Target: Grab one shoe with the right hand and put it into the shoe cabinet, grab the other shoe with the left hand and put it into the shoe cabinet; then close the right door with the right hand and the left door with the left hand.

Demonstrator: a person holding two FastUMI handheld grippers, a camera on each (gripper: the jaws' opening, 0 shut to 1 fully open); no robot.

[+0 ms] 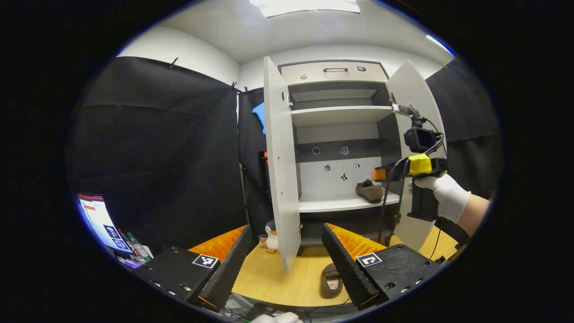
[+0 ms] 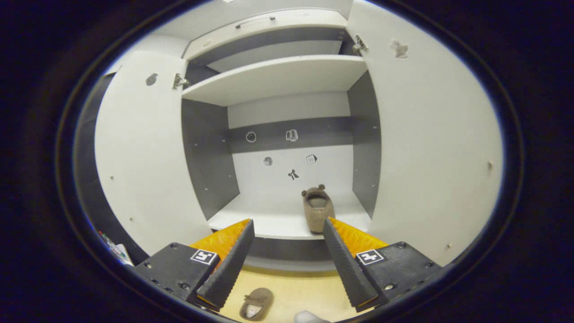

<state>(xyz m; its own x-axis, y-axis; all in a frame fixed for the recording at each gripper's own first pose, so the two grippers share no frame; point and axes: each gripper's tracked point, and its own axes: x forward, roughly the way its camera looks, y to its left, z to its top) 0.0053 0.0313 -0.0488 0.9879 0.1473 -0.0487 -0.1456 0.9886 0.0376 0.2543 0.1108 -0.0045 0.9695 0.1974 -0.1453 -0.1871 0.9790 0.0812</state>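
A brown shoe [image 1: 370, 190] lies on the lower shelf of the white shoe cabinet [image 1: 338, 114], toward its right side; the right gripper view has this shoe [image 2: 316, 208] just past my right gripper [image 2: 287, 237], which is open and holds nothing. From the left gripper view, the right gripper [image 1: 379, 174] hangs in a gloved hand in front of the shelf. The other brown shoe [image 1: 331, 280] rests on the wooden floor below, close to my left gripper [image 1: 287, 244], open and empty. That floor shoe [image 2: 255, 303] lies under my right gripper. Both cabinet doors stand open.
The left door [image 1: 280, 161] and right door [image 1: 415, 134] swing outward. A small penguin toy [image 1: 271, 237] stands by the left door's foot. A screen [image 1: 98, 222] and small items sit at the far left. An upper shelf [image 2: 278, 78] spans the cabinet.
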